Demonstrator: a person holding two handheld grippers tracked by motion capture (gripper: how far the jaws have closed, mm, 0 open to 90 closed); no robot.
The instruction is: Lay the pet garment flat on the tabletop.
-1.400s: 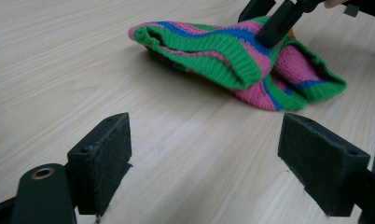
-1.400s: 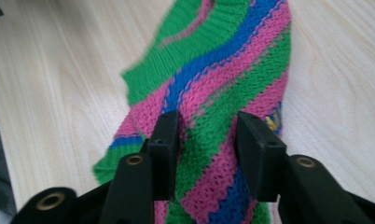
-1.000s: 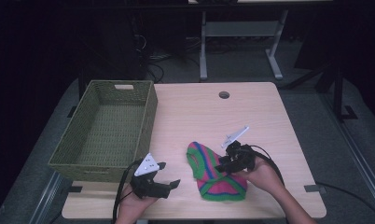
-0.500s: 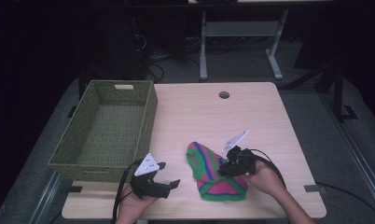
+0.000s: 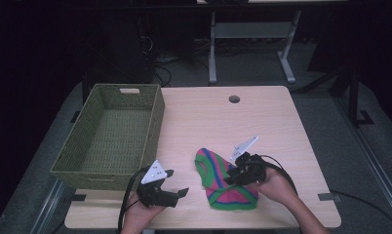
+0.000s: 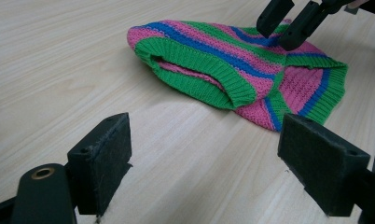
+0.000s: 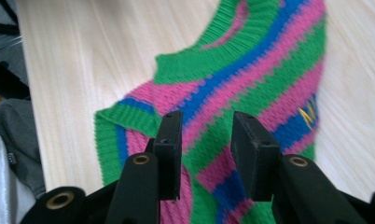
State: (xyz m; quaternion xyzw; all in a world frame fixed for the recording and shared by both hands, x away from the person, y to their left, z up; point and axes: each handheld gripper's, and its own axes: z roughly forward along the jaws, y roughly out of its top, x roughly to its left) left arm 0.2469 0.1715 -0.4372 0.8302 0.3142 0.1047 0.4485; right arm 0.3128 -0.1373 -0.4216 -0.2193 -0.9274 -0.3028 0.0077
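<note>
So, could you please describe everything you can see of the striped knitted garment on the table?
The knitted garment is a small sweater-like piece in pink, green and blue stripes with ribbed green edging; one ribbed opening gapes toward the left gripper. A small yellow mark sits on a blue stripe. It lies crumpled and partly folded on the wooden table, near the front edge, right of the woven basket. The right gripper hovers over it with jaws partly open; whether they touch the fabric is unclear.

My left gripper (image 5: 177, 183) hangs low, jaws spread wide; my right gripper (image 5: 231, 174) points down-left, jaws partly apart.
</note>
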